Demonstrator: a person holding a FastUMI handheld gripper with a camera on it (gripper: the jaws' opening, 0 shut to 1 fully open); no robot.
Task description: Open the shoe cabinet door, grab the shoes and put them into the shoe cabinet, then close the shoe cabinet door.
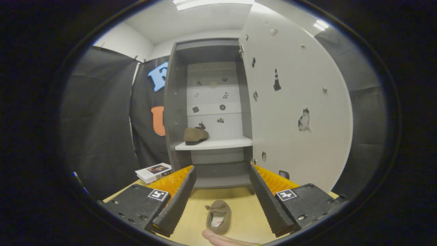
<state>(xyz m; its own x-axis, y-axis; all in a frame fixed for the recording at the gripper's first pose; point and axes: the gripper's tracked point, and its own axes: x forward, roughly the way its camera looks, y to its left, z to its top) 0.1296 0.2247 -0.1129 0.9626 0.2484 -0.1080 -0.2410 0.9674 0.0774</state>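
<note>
Hidden: fingertip (pixel 222 239) cut off at the near edge, rest of hand unseen; stickers on cabinet back panel too small to identify.
Gripper (pixel 222 198): fingers spread wide, clamped on nothing.
Shoe on table (pixel 218 216): brown, lying between the fingers, touching neither, opening upward.
Shoe cabinet (pixel 208 112): grey, beyond the fingers, door (pixel 297 102) swung open to the right.
Cabinet contents: second brown shoe (pixel 195 135) on the white shelf (pixel 218 144), left part.
Surface: light wooden table (pixel 239 208); stacked books (pixel 153 172) left of cabinet.
Room: black cloth walls, white ceiling with lit panels.
</note>
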